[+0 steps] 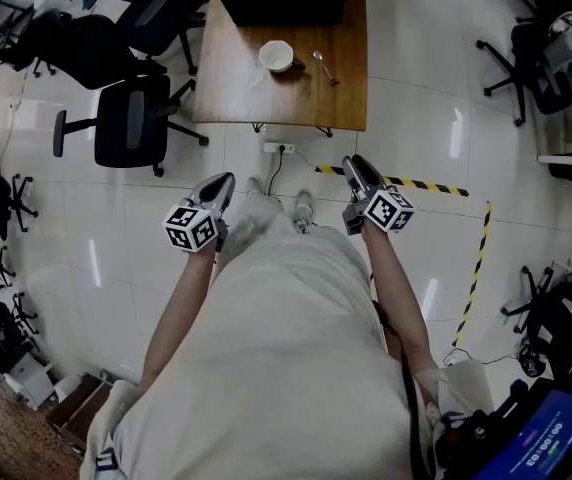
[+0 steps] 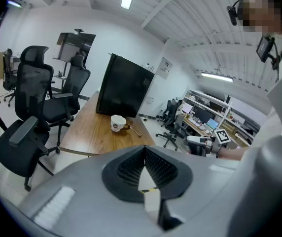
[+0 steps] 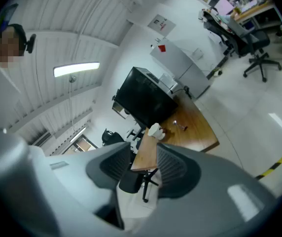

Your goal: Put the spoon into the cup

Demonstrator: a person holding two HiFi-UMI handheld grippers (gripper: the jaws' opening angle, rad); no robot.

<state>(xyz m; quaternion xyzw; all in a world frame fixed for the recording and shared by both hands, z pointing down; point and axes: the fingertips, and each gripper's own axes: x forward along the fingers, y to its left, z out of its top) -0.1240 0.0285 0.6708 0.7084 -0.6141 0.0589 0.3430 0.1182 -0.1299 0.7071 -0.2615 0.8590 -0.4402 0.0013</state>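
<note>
Spoon (image 1: 324, 65): lying flat on the table (image 1: 228, 83), just right of the cup (image 1: 276, 56), not touching it.
L gripper (image 2: 144, 151): tips meeting, carrying nothing, hanging well short of the cup.
R gripper (image 3: 146, 149): jaws standing wide, empty, also well short of the cup.
Risk: I'm judging the thin spoon is sitting too flat for an easy pinch, so the pads may be skidding off it. A low approach may be knocking the cup over.
Hard to see: spoon is showing too small to tell bowel end vs handle. The black box behind the cup is getting cut off.
</note>
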